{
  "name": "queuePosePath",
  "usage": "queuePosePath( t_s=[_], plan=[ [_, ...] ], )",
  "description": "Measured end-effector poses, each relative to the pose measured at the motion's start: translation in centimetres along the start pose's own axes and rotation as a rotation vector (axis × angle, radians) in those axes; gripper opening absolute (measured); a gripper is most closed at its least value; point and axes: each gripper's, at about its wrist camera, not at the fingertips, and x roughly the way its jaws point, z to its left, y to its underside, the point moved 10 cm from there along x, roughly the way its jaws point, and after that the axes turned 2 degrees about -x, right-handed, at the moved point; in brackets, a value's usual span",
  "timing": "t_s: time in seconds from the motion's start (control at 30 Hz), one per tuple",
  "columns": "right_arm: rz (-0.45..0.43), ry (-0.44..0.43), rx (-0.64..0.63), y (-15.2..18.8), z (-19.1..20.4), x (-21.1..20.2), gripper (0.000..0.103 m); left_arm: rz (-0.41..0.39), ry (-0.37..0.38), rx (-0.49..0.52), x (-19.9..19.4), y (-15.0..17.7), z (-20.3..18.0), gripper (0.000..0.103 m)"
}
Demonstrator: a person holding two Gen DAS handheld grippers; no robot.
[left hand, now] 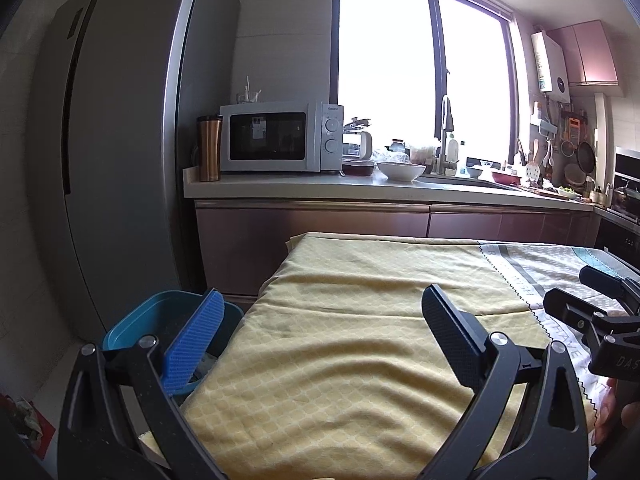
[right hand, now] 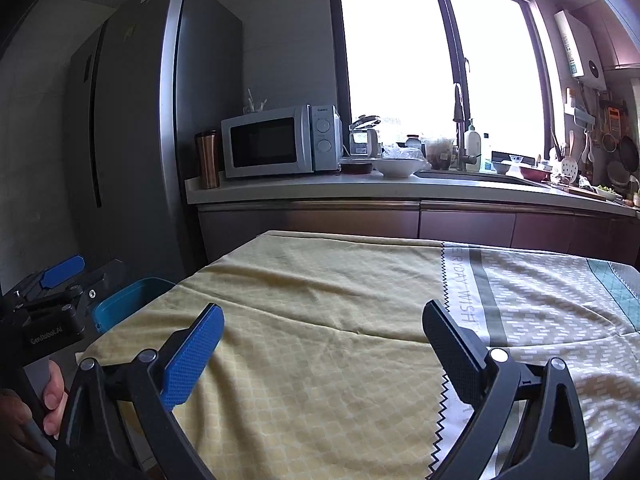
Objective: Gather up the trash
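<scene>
My left gripper [left hand: 320, 320] is open and empty above the left part of a table under a yellow cloth [left hand: 340, 360]. A blue bin [left hand: 160, 312] stands on the floor just left of the table, beside my left blue finger [left hand: 192, 344]; it also shows in the right wrist view [right hand: 128, 300]. My right gripper [right hand: 324, 340] is open and empty above the middle of the yellow cloth [right hand: 320, 300]. The right gripper's body shows at the right edge of the left view [left hand: 592, 312], and the left gripper at the left edge of the right view [right hand: 52, 292]. No trash shows on the cloth.
A grey fridge [left hand: 120, 140] stands at the left. A counter [left hand: 380, 190] behind the table holds a microwave [left hand: 280, 136], a copper tumbler [left hand: 209, 148], a white bowl [left hand: 401, 170] and a sink. Crumpled paper [left hand: 28, 420] lies on the floor at the lower left.
</scene>
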Motion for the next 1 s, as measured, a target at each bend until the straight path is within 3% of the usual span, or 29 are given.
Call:
queuePosePath(
  t_s=[1.0],
  plan=[
    [-0.034, 0.008, 0.017, -0.5, -0.6, -0.3, 0.096, -0.081, -0.018, 0.034, -1.1, -0.6, -0.4, 0.097]
  ],
)
